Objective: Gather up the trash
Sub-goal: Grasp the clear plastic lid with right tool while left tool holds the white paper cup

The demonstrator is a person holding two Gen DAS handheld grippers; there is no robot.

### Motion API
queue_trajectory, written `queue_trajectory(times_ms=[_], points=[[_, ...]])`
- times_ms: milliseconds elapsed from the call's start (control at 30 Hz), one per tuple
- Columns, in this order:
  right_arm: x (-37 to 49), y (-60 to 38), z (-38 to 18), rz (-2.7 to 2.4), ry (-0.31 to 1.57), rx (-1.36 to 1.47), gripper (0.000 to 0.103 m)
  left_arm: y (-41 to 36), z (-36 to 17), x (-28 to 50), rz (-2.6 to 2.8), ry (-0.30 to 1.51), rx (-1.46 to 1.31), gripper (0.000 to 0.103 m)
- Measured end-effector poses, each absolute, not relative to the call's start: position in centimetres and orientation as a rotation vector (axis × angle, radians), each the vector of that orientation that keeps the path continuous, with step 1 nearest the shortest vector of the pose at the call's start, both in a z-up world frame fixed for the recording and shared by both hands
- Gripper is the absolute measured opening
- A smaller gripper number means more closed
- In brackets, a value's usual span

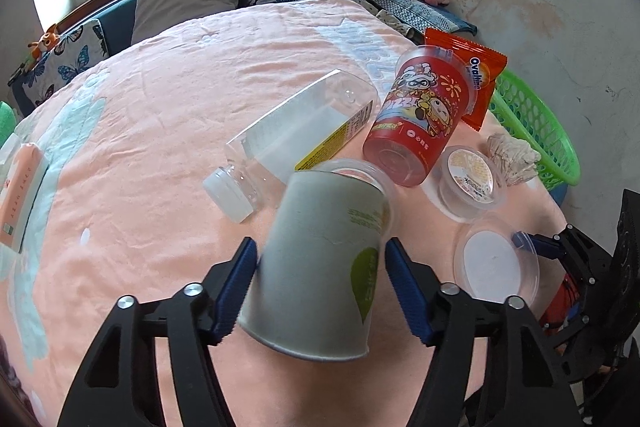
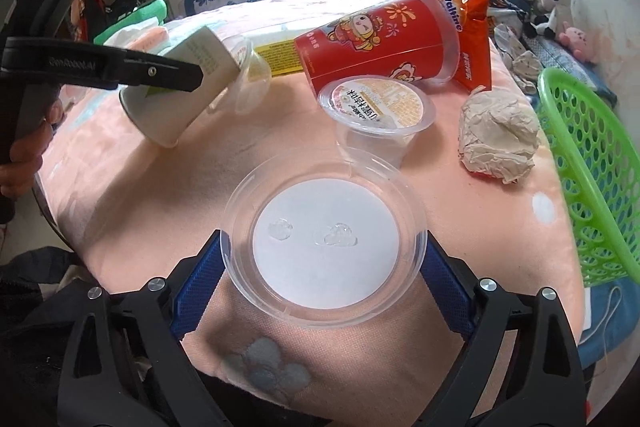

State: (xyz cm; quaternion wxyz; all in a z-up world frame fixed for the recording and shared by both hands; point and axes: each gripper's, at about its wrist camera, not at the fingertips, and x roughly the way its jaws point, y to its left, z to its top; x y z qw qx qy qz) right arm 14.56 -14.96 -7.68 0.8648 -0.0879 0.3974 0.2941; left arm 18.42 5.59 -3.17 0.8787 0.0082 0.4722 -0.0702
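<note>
Left wrist view: the left gripper (image 1: 320, 283) pinches a tilted paper cup (image 1: 320, 267) by its sides above the pink cloth (image 1: 140, 147), with a clear bottle (image 1: 296, 135) and red cup (image 1: 420, 115) lying just beyond. Right wrist view: the right gripper (image 2: 322, 255) has its jaws pressed against the rim of a clear lid (image 2: 324, 239) over the cloth, a sealed tub (image 2: 376, 107) and paper wad (image 2: 496, 135) behind it and a green basket (image 2: 592, 167) at the right.
</note>
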Motion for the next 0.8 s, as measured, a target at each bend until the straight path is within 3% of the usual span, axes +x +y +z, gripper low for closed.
queue_trajectory(times_ms=[800], points=[[14.3, -19.8, -3.3, 0.674, 0.801, -0.036, 0.091, 3.6, 2.1, 17.5, -0.253, 0.91, 0.008, 0.059]])
